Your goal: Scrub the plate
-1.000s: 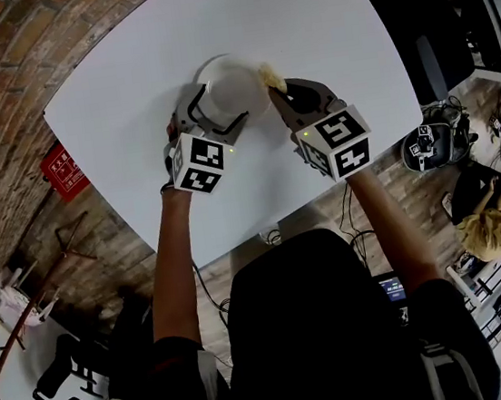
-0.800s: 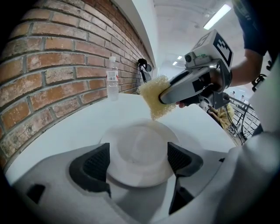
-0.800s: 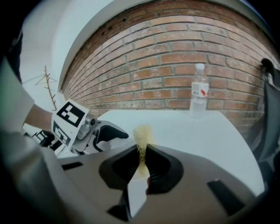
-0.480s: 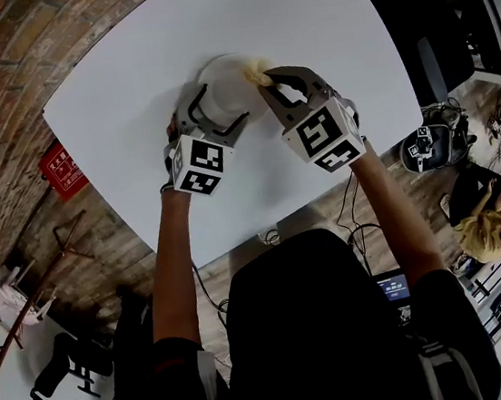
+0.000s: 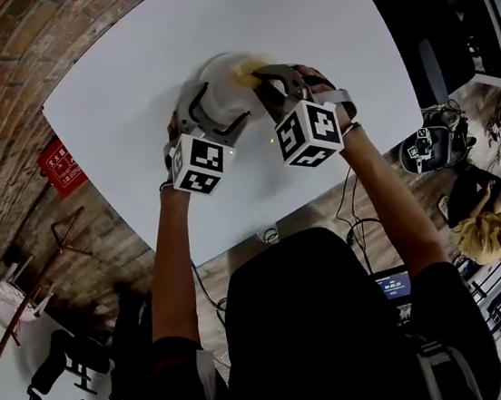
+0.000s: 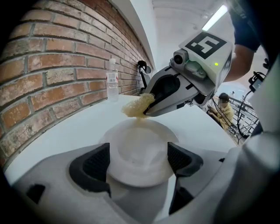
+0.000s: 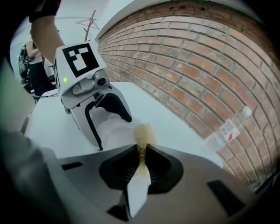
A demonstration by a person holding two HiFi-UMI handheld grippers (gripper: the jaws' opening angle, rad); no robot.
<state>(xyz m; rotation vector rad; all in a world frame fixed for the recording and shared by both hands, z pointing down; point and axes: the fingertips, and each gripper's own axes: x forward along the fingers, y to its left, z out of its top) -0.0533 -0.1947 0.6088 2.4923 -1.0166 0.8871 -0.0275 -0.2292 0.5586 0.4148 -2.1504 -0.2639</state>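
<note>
A white plate (image 5: 225,86) rests on the white table (image 5: 125,83). My left gripper (image 5: 215,108) has its jaws closed against the plate's two sides, and the left gripper view shows the plate (image 6: 140,148) pressed between both black pads. My right gripper (image 5: 257,76) is shut on a yellow sponge (image 5: 245,70), which it holds at the plate's far right rim. From the left gripper view the sponge (image 6: 136,106) hangs just above the plate's far edge. In the right gripper view the sponge (image 7: 142,133) sticks out past the jaws, next to the plate (image 7: 114,131) and the left gripper (image 7: 107,124).
A clear water bottle (image 6: 112,81) stands by the brick wall (image 6: 52,83) at the table's far side, also seen as the bottle (image 7: 227,129). The table's near edge (image 5: 264,229) runs just under the grippers. A red sign (image 5: 62,169) and a seated person (image 5: 488,227) are on the floor beyond.
My right gripper has swung left and turned, carrying the sponge from the plate's right edge onto its rim. The left gripper and the plate have stayed put.
</note>
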